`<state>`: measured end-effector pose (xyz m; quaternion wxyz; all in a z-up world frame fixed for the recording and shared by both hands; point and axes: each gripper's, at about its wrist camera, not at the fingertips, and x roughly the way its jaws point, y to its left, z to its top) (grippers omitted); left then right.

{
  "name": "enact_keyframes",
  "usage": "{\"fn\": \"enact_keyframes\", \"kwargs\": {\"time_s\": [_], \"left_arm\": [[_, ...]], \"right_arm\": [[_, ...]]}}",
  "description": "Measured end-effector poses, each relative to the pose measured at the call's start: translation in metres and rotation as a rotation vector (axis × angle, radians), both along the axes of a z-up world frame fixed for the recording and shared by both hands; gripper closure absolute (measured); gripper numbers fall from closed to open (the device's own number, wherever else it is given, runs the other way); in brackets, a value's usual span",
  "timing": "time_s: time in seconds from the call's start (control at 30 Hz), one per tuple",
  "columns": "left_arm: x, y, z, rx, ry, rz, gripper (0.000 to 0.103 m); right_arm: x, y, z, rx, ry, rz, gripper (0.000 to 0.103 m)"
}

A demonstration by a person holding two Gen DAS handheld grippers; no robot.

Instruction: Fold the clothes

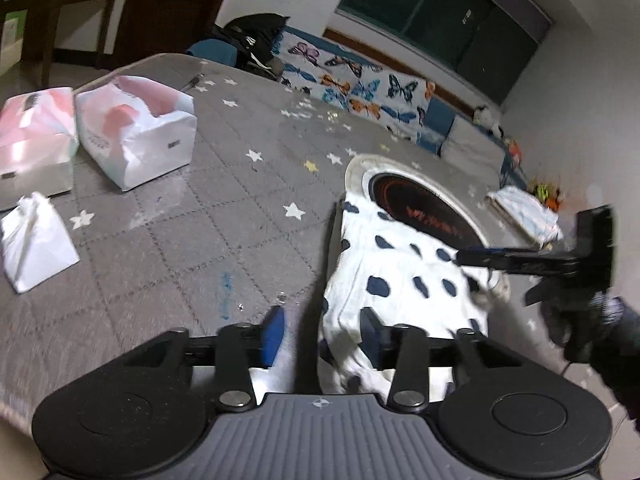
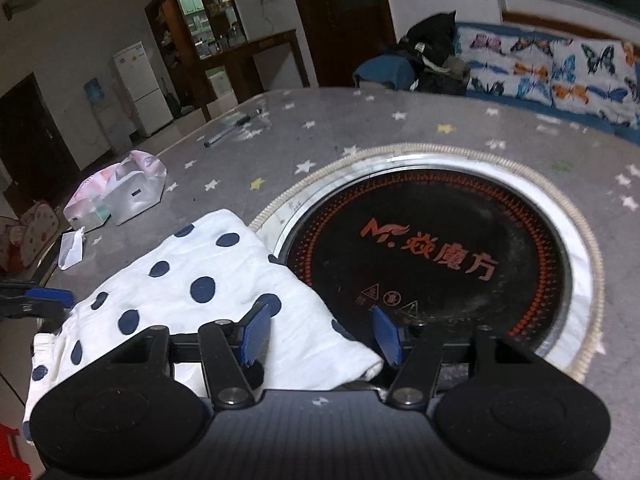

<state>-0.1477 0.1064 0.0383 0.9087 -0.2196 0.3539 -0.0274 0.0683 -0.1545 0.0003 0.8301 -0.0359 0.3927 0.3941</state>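
Two grippers, both spread open with nothing pinched. Left wrist view: left gripper [image 1: 320,336] hovers over the white navy-dotted cotton garment [image 1: 404,280] lying rumpled on the grey star-print table cover [image 1: 208,208]. Right wrist view: right gripper [image 2: 318,336] straddles its edge beside the round black induction cooktop [image 2: 432,256]. Folding looks barely started.

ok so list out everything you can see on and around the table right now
polka-dot garment: one, white with navy dots, table's near edge, overlapping the cooktop rim
induction cooktop: one, black with orange markings, set into table
tissue packs: two, white-pink, table's left
table cover: one, grey with stars
folded cloth: one, pale, far right
butterfly sofa cover: one, white-blue, behind table
left gripper: open, over garment
right gripper: open, over garment edge
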Motion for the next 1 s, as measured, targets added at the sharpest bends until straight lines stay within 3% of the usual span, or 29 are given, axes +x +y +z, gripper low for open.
{"fn": "enact_keyframes", "kwargs": {"time_s": [0.13, 0.3, 0.37, 0.7, 1.0], "left_arm": [[-0.017, -0.002, 0.005, -0.062, -0.007, 0.013, 0.054], [-0.035, -0.009, 0.003, -0.121, 0.01, 0.009, 0.051], [-0.04, -0.012, 0.0, -0.147, 0.021, 0.012, 0.05], [-0.02, -0.026, -0.028, -0.264, 0.069, -0.005, 0.048], [0.048, -0.054, -0.036, -0.233, 0.054, -0.109, 0.054]], "right_arm": [[0.004, 0.004, -0.01, 0.003, 0.05, 0.019, 0.054], [-0.002, -0.002, -0.01, 0.015, 0.066, 0.018, 0.081], [-0.006, -0.006, -0.008, 0.027, 0.061, 0.019, 0.087], [-0.039, -0.046, 0.0, -0.011, -0.007, -0.095, 0.09], [-0.071, -0.093, 0.002, -0.023, -0.048, -0.304, 0.09]]}}
